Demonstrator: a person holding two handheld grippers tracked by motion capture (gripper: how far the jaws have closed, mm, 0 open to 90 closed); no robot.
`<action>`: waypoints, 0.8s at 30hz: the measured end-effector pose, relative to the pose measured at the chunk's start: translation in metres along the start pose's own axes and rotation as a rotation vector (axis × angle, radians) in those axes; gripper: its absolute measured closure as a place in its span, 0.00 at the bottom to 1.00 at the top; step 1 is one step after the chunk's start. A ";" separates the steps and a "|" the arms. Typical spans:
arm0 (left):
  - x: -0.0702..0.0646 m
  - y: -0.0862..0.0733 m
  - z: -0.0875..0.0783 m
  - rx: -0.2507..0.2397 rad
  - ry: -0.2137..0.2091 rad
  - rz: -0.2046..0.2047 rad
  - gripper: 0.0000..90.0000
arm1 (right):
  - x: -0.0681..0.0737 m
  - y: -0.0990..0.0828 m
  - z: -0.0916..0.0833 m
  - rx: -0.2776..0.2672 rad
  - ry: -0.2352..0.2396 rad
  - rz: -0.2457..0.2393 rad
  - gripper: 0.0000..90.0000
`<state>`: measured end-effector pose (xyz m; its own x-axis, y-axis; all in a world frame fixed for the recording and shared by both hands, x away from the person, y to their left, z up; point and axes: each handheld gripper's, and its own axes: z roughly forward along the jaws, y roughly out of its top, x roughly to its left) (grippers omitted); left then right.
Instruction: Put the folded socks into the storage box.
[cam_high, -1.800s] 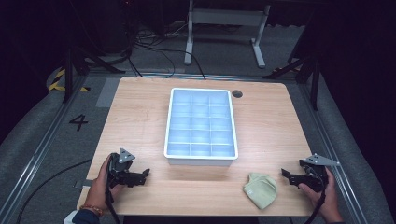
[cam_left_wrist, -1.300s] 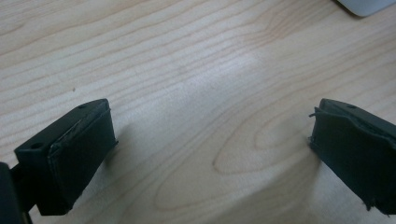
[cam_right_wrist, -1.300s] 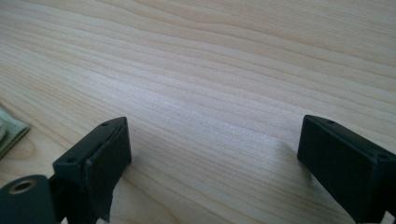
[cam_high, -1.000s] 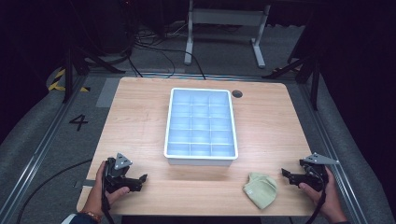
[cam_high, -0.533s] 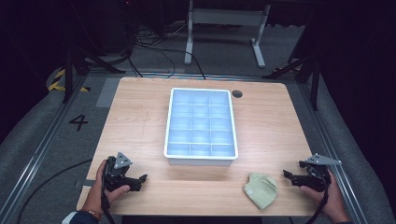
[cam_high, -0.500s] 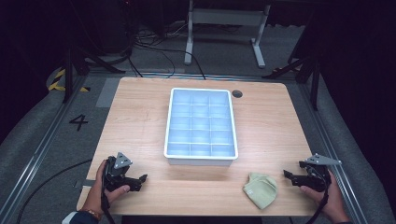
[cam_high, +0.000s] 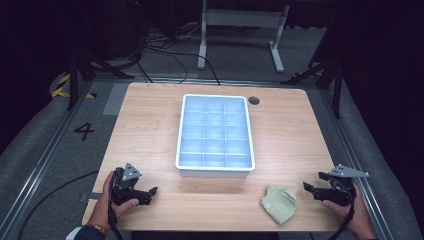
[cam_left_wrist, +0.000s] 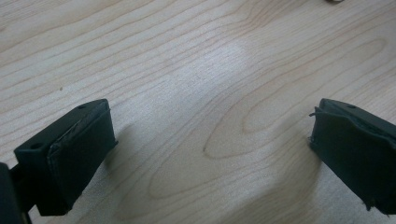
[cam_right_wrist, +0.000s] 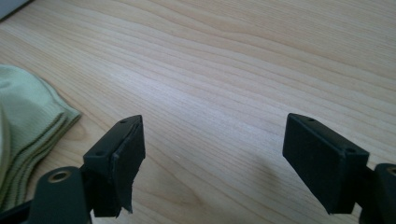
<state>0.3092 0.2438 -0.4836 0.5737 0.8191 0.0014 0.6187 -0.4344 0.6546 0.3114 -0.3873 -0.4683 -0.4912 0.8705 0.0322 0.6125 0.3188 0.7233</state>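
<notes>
Both hand-held grippers released, gripping nothing — left (cam_high: 145, 192) at near-left corner of surface (cam_high: 290, 145), right (cam_high: 312, 189) at near-right corner. Green sock (cam_high: 279, 203) at near edge, beside right gripper. Risk: jaws may pinch only one layer, so sock slips.

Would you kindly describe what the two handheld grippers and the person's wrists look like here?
Both the left gripper and the right gripper are black, each with two blocky, flat-faced jaws showing small screw holes. A grey three-cornered plate sits on top of each, and a black cable trails from each toward the near table edge. The left wrist wears a band above a dark blue sleeve cuff.
</notes>
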 end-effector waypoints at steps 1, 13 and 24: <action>0.000 0.000 0.000 0.000 -0.001 0.001 0.00 | 0.001 0.001 0.000 -0.002 0.004 0.001 0.25; 0.000 0.000 0.000 0.000 -0.001 0.001 0.00 | 0.021 0.013 -0.011 -0.024 0.029 -0.047 0.28; 0.000 0.000 0.000 0.000 -0.001 0.001 0.00 | 0.040 0.020 -0.019 -0.046 0.077 -0.090 0.29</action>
<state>0.3094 0.2439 -0.4836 0.5748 0.8183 0.0010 0.6180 -0.4349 0.6549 0.2918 -0.3533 -0.4396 -0.5899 0.8073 0.0177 0.5358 0.3750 0.7565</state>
